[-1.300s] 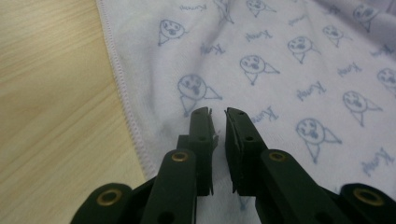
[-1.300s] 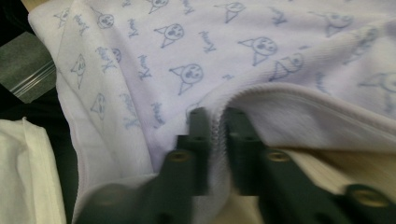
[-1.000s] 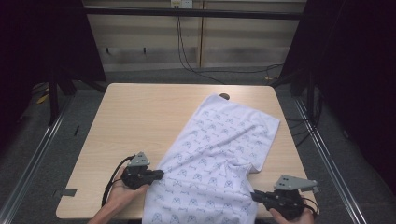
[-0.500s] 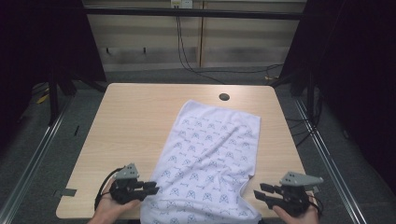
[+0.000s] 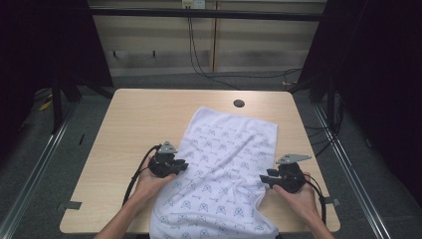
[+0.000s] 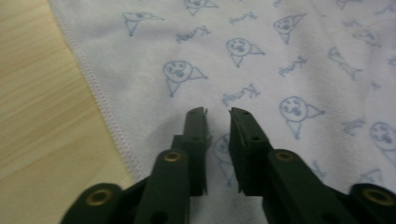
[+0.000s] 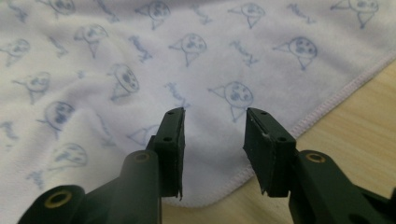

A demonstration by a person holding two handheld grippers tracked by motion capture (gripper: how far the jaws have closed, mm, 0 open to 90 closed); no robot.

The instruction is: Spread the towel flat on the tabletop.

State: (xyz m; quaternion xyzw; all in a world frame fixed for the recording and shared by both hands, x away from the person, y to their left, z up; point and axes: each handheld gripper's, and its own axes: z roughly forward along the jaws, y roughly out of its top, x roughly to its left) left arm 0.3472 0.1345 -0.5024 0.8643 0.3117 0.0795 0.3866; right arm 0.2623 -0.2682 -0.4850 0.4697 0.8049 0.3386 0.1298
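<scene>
Jaws parted over soft printed towel, hem stitched.

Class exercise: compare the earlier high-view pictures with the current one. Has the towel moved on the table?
Yes. The towel has slid toward the person: its far edge, once beside the round hole in the table, now lies nearer the near edge.

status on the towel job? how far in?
Done: the towel lies spread flat on the table, near end hanging off the front edge. In hand: the left gripper and right gripper sit open over its side hems, holding nothing. Left: no fold is visible yet, so likely all the folding.
</scene>
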